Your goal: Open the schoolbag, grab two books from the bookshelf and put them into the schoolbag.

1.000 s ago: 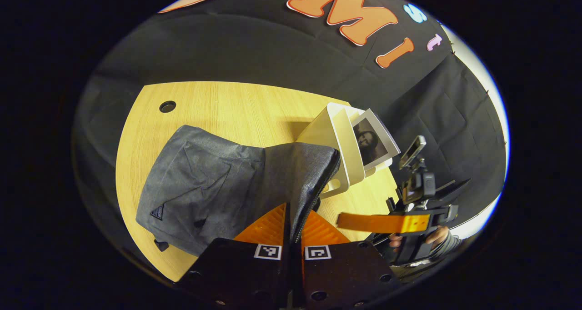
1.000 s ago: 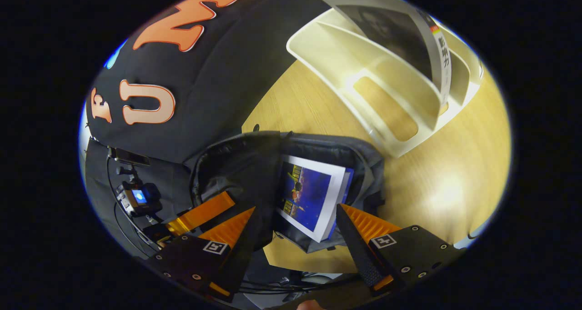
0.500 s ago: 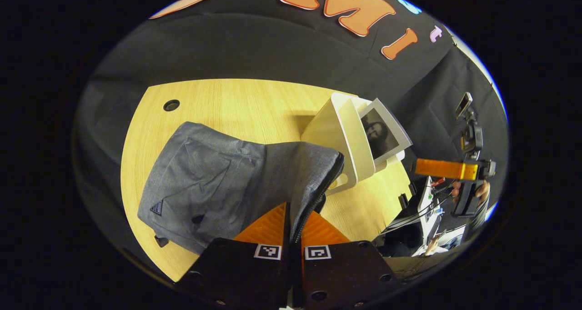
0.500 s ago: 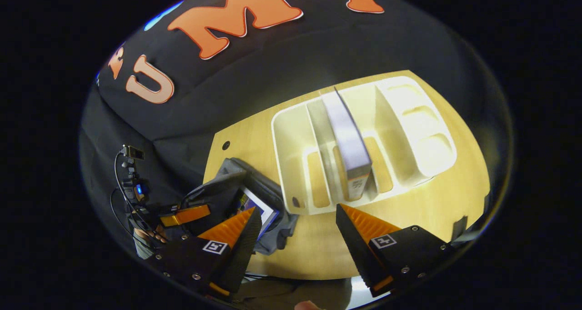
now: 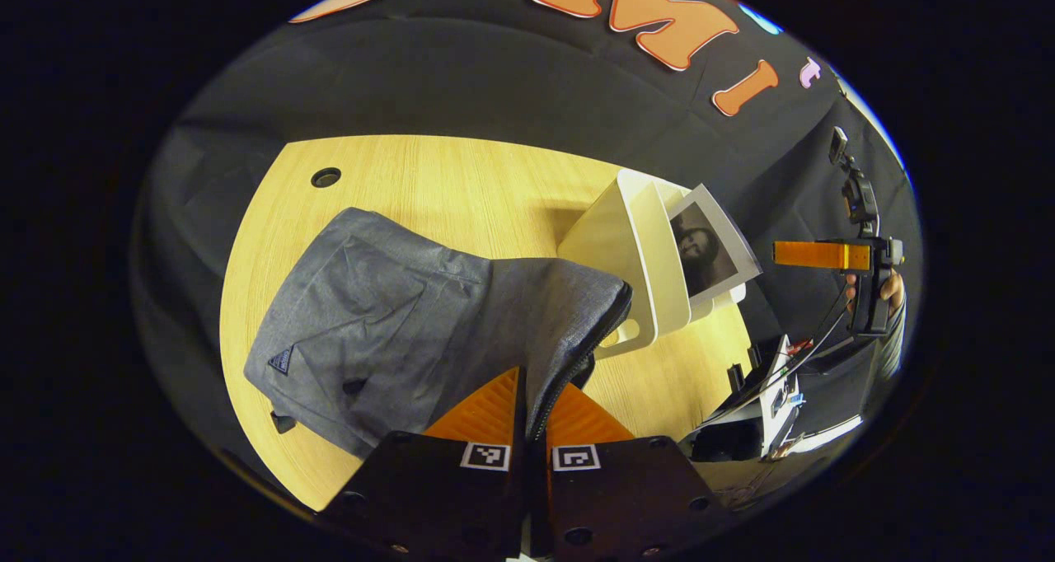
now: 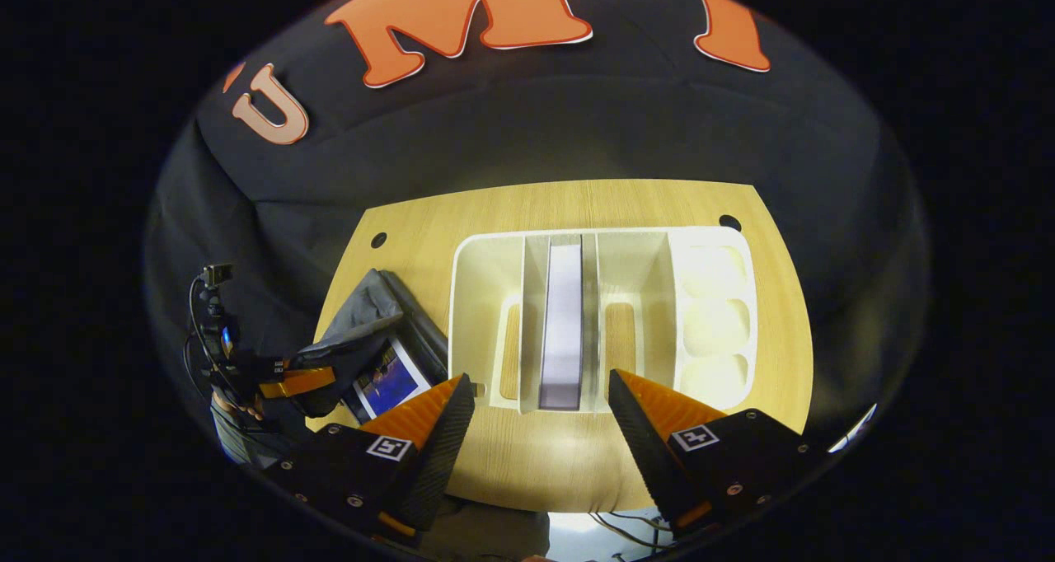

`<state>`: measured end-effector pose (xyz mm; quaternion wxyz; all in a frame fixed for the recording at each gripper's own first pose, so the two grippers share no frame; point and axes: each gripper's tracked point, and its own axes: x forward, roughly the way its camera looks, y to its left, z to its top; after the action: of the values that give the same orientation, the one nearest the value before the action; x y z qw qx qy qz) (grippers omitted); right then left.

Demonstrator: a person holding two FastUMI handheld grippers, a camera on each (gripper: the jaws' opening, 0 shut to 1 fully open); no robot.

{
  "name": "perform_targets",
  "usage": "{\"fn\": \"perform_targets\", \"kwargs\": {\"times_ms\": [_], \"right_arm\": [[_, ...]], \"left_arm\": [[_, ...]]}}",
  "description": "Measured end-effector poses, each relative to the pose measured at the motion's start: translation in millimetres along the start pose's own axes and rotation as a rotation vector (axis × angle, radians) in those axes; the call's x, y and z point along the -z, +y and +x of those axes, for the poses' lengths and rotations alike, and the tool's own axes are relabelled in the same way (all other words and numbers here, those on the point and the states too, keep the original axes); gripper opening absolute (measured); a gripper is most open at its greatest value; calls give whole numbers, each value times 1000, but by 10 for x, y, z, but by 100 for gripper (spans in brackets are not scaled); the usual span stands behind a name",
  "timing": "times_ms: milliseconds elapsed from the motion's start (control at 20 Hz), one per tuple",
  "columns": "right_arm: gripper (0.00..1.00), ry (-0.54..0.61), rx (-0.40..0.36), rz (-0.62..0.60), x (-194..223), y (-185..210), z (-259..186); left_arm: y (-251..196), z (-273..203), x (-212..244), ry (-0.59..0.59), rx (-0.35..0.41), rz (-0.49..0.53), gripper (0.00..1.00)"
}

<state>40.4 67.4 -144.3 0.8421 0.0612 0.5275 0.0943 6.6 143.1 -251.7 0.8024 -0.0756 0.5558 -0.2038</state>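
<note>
The left gripper (image 5: 529,397) has its two fingers squeezed together on the zipper edge of the grey schoolbag (image 5: 396,323). It pinches the cloth and holds that edge up, so the bag's mouth gapes open. The right gripper (image 6: 536,414) has its fingers spread wide apart, with nothing between them. It hangs above the front of the white bookshelf (image 6: 602,315), and its fingers sit on either side of the slot where a book (image 6: 563,323) stands.

That book stands on its edge in the second slot from the bookshelf's left end, as seen in the right gripper view. In the left gripper view the same book (image 5: 709,249) leans out of the bookshelf (image 5: 639,265) and shows a dark picture on its cover.

The schoolbag lies on the wooden table (image 6: 560,463), just beside the bookshelf's left end. Another book with a blue cover (image 6: 387,381) peeks out of the open bag (image 6: 363,319). In the right gripper view, the left gripper (image 6: 301,381) is at the bag, left of the bookshelf, with a hand (image 6: 231,401) holding it. In the left gripper view, the right gripper (image 5: 816,255) is up in the air past the bookshelf, held by a hand (image 5: 890,286).
</note>
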Motion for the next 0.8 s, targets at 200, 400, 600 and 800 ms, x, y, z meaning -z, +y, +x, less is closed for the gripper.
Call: {"fn": "perform_targets", "kwargs": {"times_ms": [200, 400, 600, 800], "right_arm": [[97, 68, 14, -32, -157, -99, 298], [81, 143, 46, -9, -188, -180, 666], [62, 195, 52, 39, -206, -165, 884], [39, 207, 96, 67, -242, -252, 931]], "left_arm": [[-2, 15, 7, -3, -26, -15, 5], [-11, 5, 21, -6, -46, -37, 5], [3, -13, 61, -1, -59, -52, 5], [14, -55, 101, -1, -66, -57, 5]]}}
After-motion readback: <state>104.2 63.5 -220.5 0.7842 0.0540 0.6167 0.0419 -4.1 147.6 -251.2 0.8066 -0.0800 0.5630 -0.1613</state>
